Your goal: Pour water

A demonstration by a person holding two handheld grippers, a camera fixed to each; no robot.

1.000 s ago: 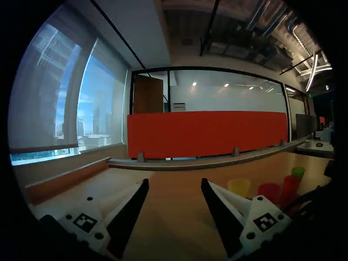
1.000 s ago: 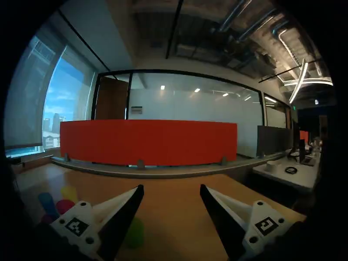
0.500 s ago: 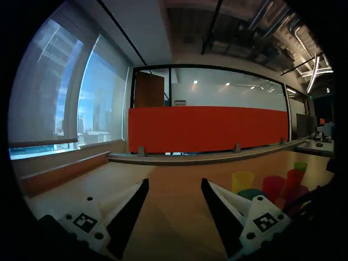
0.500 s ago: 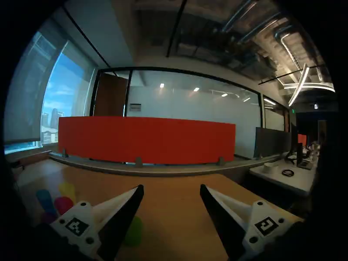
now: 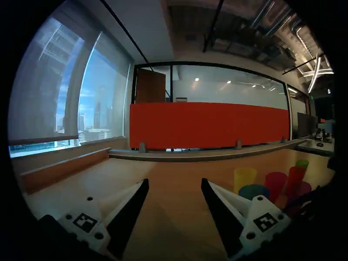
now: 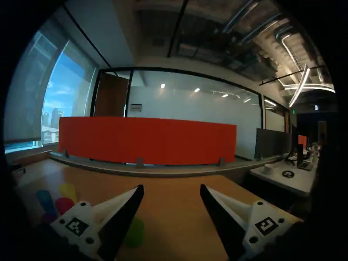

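My left gripper (image 5: 175,191) is open over the wooden table (image 5: 174,174), nothing between its fingers. To its right stand several plastic cups: a yellow cup (image 5: 244,178), a teal cup (image 5: 253,191), a pink cup (image 5: 276,183), a red cup (image 5: 296,176) and a green cup (image 5: 301,164). My right gripper (image 6: 171,198) is open too and holds nothing. In the right gripper view a green cup (image 6: 135,232) shows by the left finger, and a yellow cup (image 6: 68,191), a blue cup (image 6: 45,199) and a pink cup (image 6: 64,205) sit at the far left.
An orange divider panel (image 5: 209,125) runs along the back of the table. Large windows (image 5: 65,104) are on the left. A neighbouring desk (image 6: 287,176) with small items stands to the right beyond the table's edge.
The left gripper view has tilted down a little, so the cups sit higher in it and the teal cup has come into sight. The right gripper view has barely shifted.
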